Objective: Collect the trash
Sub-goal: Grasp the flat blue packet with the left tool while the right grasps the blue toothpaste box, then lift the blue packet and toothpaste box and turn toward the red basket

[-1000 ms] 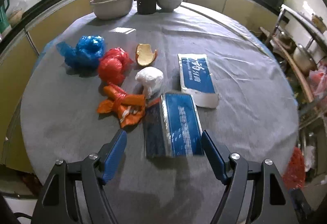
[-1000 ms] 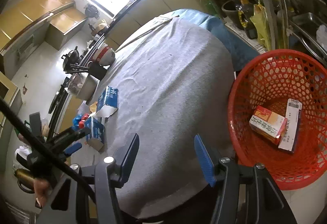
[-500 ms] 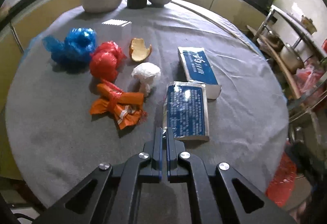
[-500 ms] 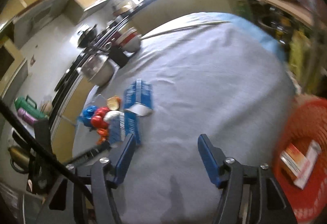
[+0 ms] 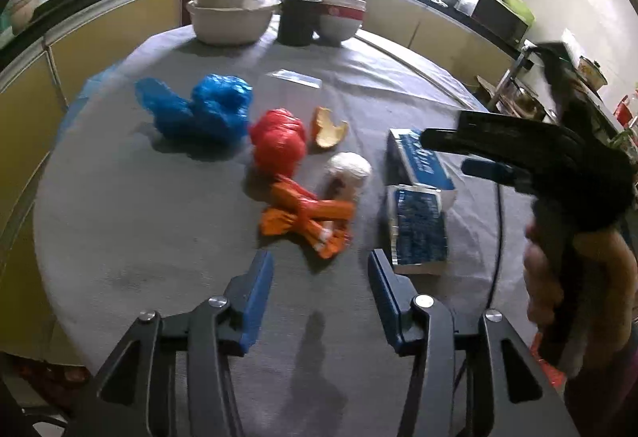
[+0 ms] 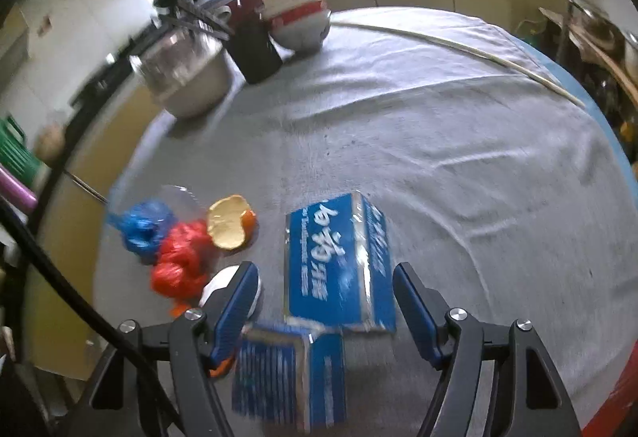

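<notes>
Two blue boxes lie on the grey table [image 6: 458,142], the far box [image 6: 337,269] just ahead between the spread, opening, empty jaws of the right gripper [image 6: 325,307], the near box [image 6: 287,377] below it, while the left gripper [image 5: 321,295], also opening and empty, hovers before the orange wrapper [image 5: 307,215].

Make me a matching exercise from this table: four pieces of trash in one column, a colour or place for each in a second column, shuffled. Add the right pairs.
Things:
1. crumpled bag beside the red bag
2. peel
3. twisted wrapper
4. far carton

Descriptions:
A. orange, just ahead of the left tool
B. blue, lying between the fingers of the open right tool
C. blue, leftmost of the trash in the left wrist view
D. pale inside, curled, next to the red bag

Pairs: 1-C, 2-D, 3-A, 4-B
</notes>
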Motion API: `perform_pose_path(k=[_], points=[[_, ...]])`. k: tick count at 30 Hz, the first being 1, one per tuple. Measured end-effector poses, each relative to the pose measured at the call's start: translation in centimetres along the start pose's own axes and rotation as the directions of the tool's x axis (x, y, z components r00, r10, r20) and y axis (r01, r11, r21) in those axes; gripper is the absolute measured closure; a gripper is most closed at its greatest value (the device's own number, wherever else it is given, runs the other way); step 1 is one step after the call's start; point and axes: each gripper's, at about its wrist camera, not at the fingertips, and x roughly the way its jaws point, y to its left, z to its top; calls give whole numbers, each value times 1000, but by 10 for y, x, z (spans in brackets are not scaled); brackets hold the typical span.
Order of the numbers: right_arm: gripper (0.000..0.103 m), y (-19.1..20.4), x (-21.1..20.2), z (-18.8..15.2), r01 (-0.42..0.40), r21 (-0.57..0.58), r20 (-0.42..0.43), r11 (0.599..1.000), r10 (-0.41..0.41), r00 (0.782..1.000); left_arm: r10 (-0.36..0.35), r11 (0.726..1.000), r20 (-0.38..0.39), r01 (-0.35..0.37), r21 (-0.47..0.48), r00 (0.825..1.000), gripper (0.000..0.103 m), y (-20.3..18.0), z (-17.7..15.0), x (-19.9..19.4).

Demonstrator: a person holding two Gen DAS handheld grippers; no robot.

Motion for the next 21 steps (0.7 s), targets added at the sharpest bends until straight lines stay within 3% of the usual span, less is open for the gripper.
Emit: perform_pose_path(k=[6,8,11,14,18,21], points=[[30,14,35,6,133,-85,-68,987,-139,988,-12,1000,-19,12,-4,1000,48,16,5,4],[31,5,32,5,100,-52,-41,994,-102,994,-25,1000,-26,25,1,999,48,15,6,6],[44,-7,24,6,90,-22,5,996,-90,996,-52,999,-42,52,13,998,48,8,7,8],[44,-30,9,6,61,41,45,997,-63,997,-75,996,-64,78,39,995,45,-9,9,12],[44,-71,-20,-4,-8,146,107,989,-8,994,-111,991,-91,117,68,990,33,-39,12,21],[44,-93,-41,-19,-39,194,140,980,11,990,-71,993,-114,81,83,991,29,-59,18,37]])
